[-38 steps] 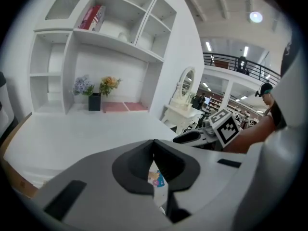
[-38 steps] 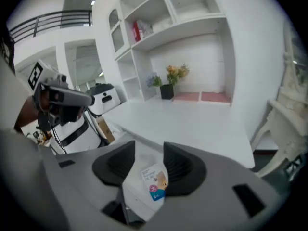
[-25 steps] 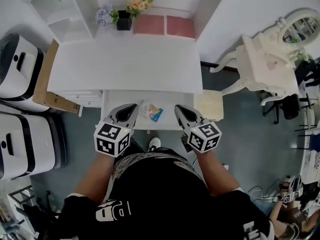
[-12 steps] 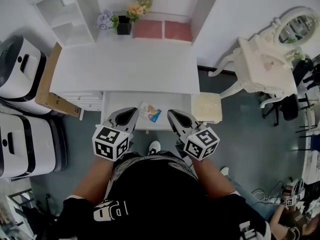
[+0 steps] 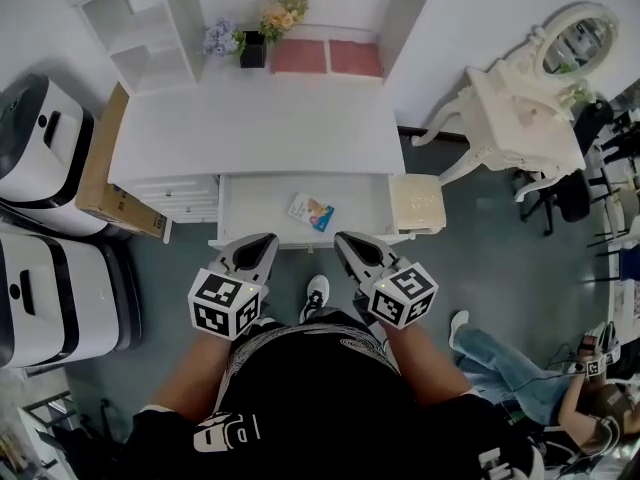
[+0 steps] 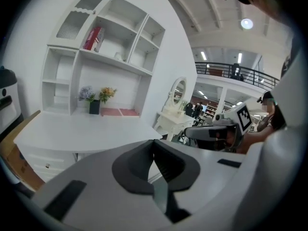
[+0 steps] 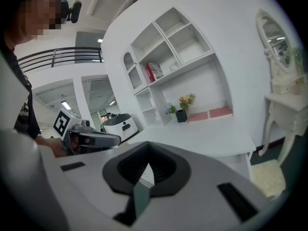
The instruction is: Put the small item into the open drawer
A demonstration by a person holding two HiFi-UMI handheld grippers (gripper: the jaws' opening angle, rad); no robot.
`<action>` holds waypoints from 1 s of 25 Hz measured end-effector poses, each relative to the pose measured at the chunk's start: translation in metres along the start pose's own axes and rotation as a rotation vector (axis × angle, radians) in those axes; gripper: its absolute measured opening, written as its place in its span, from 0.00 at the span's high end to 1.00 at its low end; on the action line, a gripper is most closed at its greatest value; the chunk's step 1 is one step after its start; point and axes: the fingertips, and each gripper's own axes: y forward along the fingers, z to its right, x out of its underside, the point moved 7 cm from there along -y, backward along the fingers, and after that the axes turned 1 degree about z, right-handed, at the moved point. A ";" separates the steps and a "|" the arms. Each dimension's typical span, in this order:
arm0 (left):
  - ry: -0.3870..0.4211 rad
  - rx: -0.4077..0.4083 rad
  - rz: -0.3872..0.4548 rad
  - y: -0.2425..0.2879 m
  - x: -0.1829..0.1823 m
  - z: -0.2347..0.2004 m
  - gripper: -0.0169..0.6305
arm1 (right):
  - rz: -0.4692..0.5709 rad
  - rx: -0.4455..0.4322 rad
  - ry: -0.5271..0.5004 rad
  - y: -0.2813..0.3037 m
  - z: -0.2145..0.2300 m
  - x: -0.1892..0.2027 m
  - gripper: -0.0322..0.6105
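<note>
The small packet was seen lying flat inside the open drawer, so the placement was judged complete. The left gripper and right gripper were held closed and empty just short of the drawer front, presumably because nothing was left to carry.
</note>
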 end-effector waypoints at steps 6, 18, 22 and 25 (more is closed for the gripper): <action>0.007 0.053 0.005 -0.043 0.023 0.003 0.95 | -0.010 0.040 0.011 -0.010 -0.052 0.030 0.94; 0.040 0.141 -0.012 -0.091 0.059 0.025 0.95 | -0.003 0.114 0.033 -0.044 -0.110 0.069 0.94; 0.038 0.141 -0.005 -0.094 0.059 0.025 0.95 | -0.012 0.120 -0.002 -0.051 -0.117 0.065 0.94; 0.041 0.129 0.016 -0.092 0.052 0.028 0.95 | -0.013 0.115 -0.027 -0.054 -0.115 0.058 0.94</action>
